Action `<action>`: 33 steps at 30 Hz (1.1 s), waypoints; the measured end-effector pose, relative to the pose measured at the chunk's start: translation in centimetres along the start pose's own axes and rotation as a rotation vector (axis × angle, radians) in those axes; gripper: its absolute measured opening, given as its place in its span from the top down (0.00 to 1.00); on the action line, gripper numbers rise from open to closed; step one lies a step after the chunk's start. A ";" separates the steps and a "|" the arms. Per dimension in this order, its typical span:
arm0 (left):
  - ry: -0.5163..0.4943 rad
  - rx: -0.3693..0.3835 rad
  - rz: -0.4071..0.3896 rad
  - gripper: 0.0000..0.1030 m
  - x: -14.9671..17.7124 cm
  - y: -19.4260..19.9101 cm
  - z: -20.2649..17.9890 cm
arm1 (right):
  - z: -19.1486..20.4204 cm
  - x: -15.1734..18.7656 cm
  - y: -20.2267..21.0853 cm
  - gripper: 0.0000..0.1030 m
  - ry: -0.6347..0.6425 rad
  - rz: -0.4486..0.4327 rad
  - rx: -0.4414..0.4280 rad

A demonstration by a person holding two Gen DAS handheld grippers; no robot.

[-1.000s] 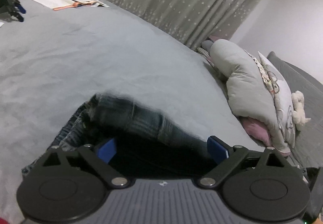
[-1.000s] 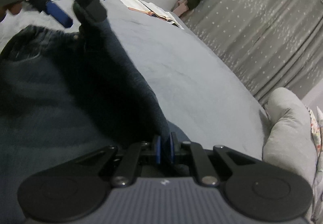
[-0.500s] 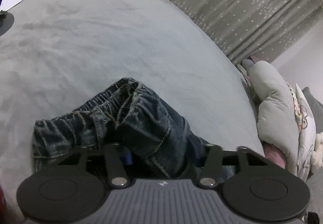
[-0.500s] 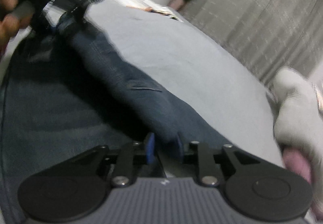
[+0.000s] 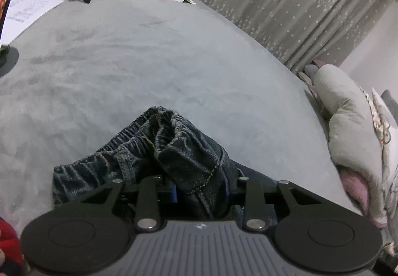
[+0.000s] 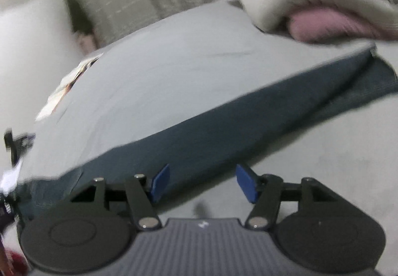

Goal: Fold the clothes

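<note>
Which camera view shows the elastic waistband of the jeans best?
The left wrist view: the gathered waistband is sharp and bunched just beyond the left gripper, whose jaws are closing on denim. The right wrist view is blurred and shows only a flat jeans leg.

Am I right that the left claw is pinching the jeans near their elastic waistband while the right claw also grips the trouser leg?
Not quite. The left claw does pinch the jeans near the waistband, but the right claw grips nothing: in the right wrist view its jaws are opening, with only the bedspread between them.
</note>
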State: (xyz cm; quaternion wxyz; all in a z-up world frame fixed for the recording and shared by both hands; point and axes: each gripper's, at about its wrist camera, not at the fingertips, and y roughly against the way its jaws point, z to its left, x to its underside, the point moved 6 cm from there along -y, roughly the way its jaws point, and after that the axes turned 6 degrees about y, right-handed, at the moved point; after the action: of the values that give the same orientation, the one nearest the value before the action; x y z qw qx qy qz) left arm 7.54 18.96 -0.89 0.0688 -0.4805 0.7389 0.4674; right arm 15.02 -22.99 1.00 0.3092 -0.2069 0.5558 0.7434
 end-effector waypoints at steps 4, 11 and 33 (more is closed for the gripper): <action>-0.053 -0.023 0.001 0.72 0.0 -0.1 -0.6 | -2.1 0.5 -1.5 0.36 -0.131 0.029 0.005; -0.093 -0.034 0.021 0.72 -0.3 -0.2 -0.8 | -4.2 -0.3 -4.5 0.58 -0.278 -0.021 0.035; -0.072 0.011 0.073 0.75 -3.2 2.7 0.8 | 1.2 2.8 9.9 0.94 -0.021 -0.272 0.123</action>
State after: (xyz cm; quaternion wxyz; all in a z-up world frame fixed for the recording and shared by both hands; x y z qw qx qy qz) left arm 6.84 21.88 2.16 0.0809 -0.4357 0.7556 0.4824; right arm 6.17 -23.05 6.42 0.4248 -0.2533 0.5638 0.6614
